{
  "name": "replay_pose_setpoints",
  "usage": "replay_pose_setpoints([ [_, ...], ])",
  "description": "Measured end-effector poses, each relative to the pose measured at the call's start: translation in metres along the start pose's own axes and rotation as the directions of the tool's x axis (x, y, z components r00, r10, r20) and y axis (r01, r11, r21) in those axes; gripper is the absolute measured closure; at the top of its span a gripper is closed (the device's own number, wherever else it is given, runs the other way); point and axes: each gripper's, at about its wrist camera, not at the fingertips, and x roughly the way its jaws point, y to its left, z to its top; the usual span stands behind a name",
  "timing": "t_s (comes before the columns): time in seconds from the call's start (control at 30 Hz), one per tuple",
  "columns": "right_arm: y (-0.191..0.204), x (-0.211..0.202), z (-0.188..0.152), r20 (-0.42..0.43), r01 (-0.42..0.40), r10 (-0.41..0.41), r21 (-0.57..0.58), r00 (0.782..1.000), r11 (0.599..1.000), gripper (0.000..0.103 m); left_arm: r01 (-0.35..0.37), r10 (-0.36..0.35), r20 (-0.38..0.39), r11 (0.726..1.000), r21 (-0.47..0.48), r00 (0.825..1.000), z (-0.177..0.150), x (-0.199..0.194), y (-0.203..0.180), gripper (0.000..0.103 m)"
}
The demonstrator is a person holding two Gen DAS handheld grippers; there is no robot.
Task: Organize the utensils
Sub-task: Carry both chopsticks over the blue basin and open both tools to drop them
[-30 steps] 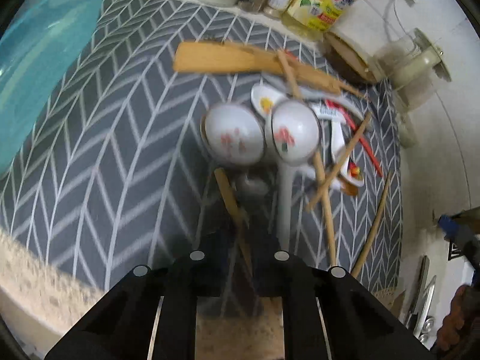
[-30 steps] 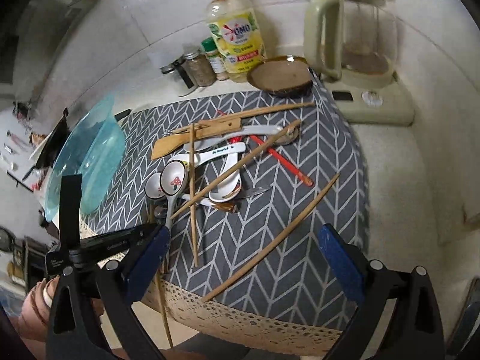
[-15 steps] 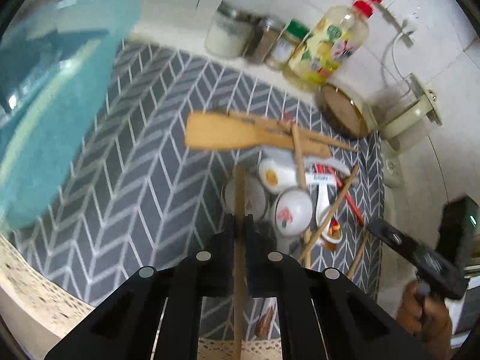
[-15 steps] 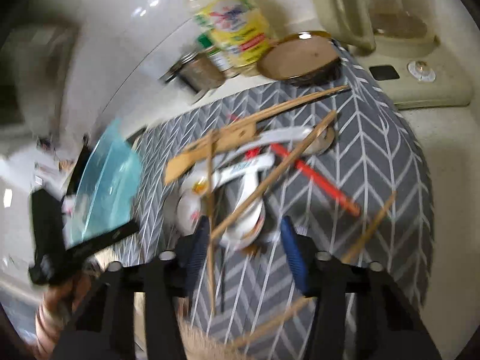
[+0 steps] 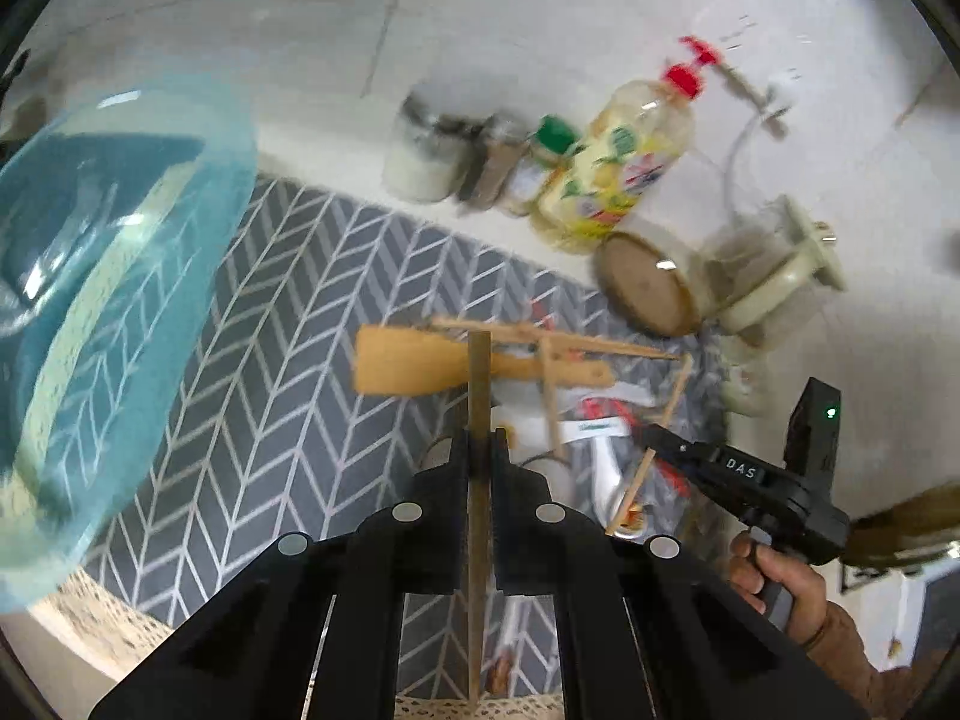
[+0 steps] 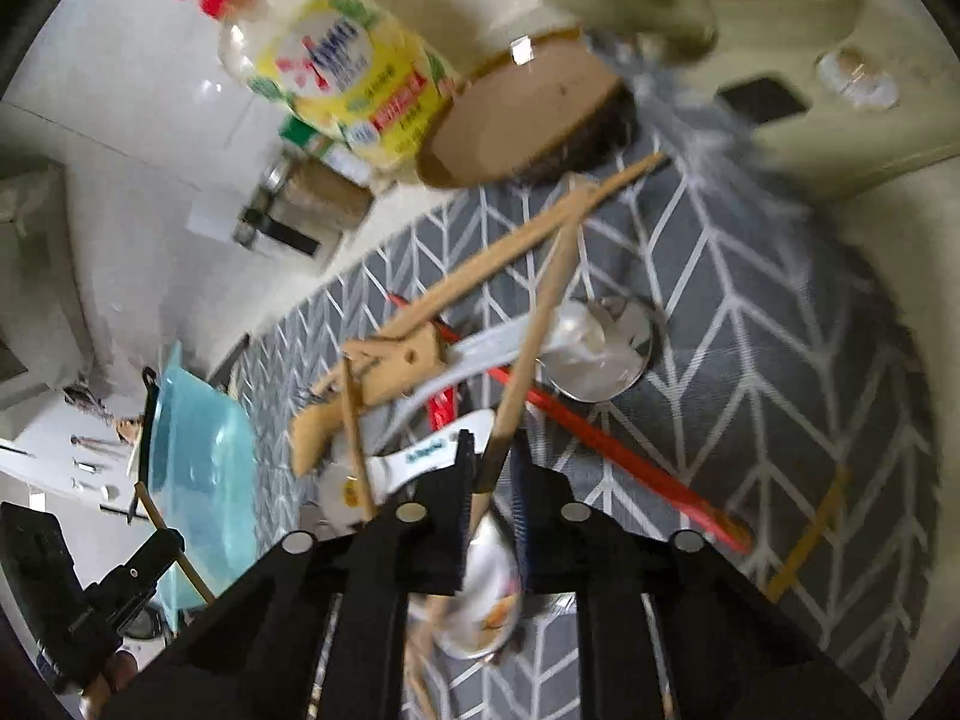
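Observation:
My left gripper is shut on a wooden chopstick and holds it raised above the grey patterned mat. My right gripper is down in the utensil pile, its jaws closed around another wooden chopstick that slants up across the heap. The pile holds a wooden spatula, white ceramic spoons, a metal spoon and red chopsticks. The right gripper also shows in the left wrist view, low over the pile.
A blue plastic basin stands at the mat's left. Spice jars, a yellow dish-soap bottle, a wooden coaster and a pale kettle line the back. One loose chopstick lies at the mat's right.
My left gripper has lifted its chopstick higher and back from the pile. My right gripper has dropped into the pile and closed around a chopstick.

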Motion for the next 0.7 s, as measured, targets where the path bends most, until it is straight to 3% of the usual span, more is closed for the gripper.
replay_pose_setpoints([
  [0.23,0.076,-0.064,-0.007,0.208,-0.014,0.037,-0.108,0.978,0.994,0.095,0.156,-0.164,0.061,0.981,0.119,0.984,0.038,-0.067,0.009,0.096],
  [0.33,0.131,-0.074,-0.007,0.239,-0.057,0.101,-0.186,0.966,0.981,0.095,0.211,-0.228,0.106,0.966,0.152,0.968,0.057,-0.112,0.027,0.096],
  [0.43,0.190,-0.073,-0.010,0.234,-0.140,0.202,-0.258,0.951,0.956,0.095,0.215,-0.248,0.139,0.953,0.214,0.959,0.076,-0.159,0.046,0.096],
  [0.57,0.264,-0.044,-0.017,0.170,-0.244,0.309,-0.321,0.936,0.915,0.095,0.127,-0.183,0.146,0.938,0.324,0.972,0.100,-0.211,0.079,0.096],
  [0.63,0.295,-0.014,-0.027,0.119,-0.279,0.332,-0.326,0.936,0.903,0.095,0.048,-0.100,0.124,0.929,0.366,0.987,0.111,-0.216,0.102,0.096],
  [0.7,0.314,0.018,-0.040,0.067,-0.283,0.318,-0.311,0.946,0.907,0.095,0.017,-0.050,0.074,0.919,0.395,0.996,0.117,-0.206,0.123,0.096],
])
